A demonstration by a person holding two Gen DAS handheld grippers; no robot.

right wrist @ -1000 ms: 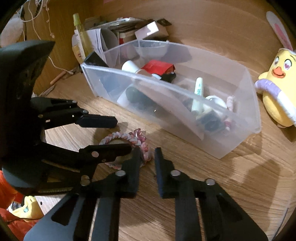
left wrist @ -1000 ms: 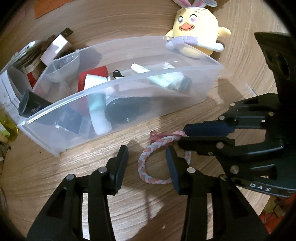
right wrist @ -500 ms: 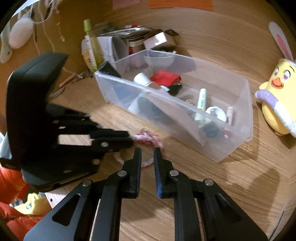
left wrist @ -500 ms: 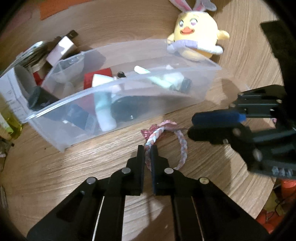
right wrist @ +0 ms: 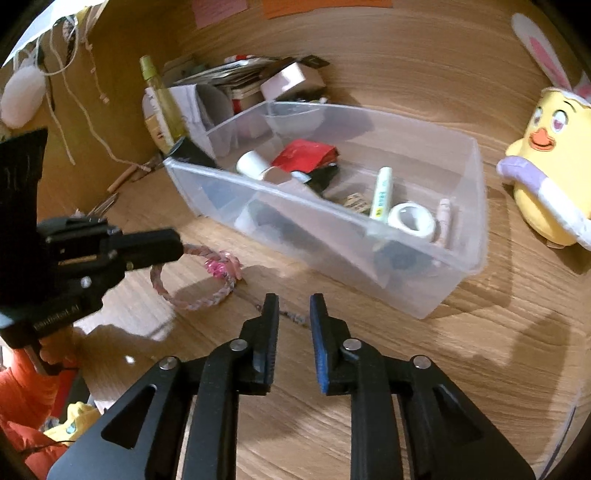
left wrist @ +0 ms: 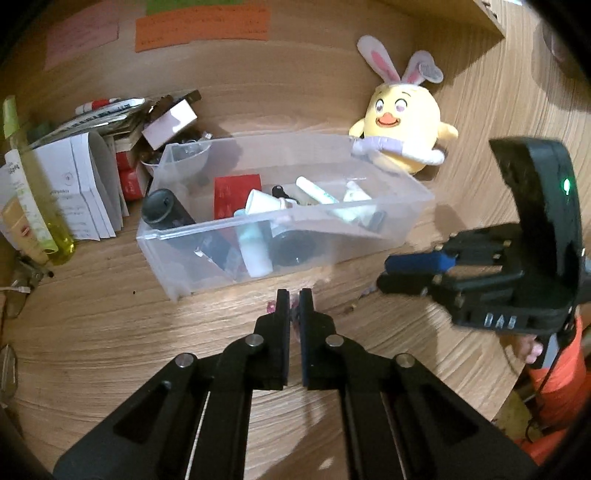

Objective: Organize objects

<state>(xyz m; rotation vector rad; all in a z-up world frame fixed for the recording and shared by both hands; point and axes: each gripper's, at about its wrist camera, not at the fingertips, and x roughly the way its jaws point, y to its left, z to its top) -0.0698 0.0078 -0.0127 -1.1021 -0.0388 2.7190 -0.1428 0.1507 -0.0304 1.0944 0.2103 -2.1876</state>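
A pink and white braided bracelet [right wrist: 207, 275] with a pink knot hangs from my left gripper [right wrist: 177, 247], lifted above the wooden table. In the left wrist view my left gripper [left wrist: 294, 295] is shut on it, and only a bit of pink [left wrist: 271, 305] shows between the fingers. A clear plastic bin [left wrist: 369, 221] holding several small items stands just beyond; it also shows in the right wrist view [right wrist: 461, 236]. My right gripper [right wrist: 294, 302] is slightly open and empty, low over the table in front of the bin; it also shows in the left wrist view [left wrist: 388, 273].
A yellow chick plush with bunny ears [left wrist: 402, 125] sits behind the bin's right end. A stack of papers, boxes and a yellow-green bottle [left wrist: 40, 206] stands to the bin's left. Coloured notes [left wrist: 201, 24] are on the back wall.
My left gripper closed on the bracelet and has lifted it off the table. My right gripper let go of it, drew back to the right and opened slightly.
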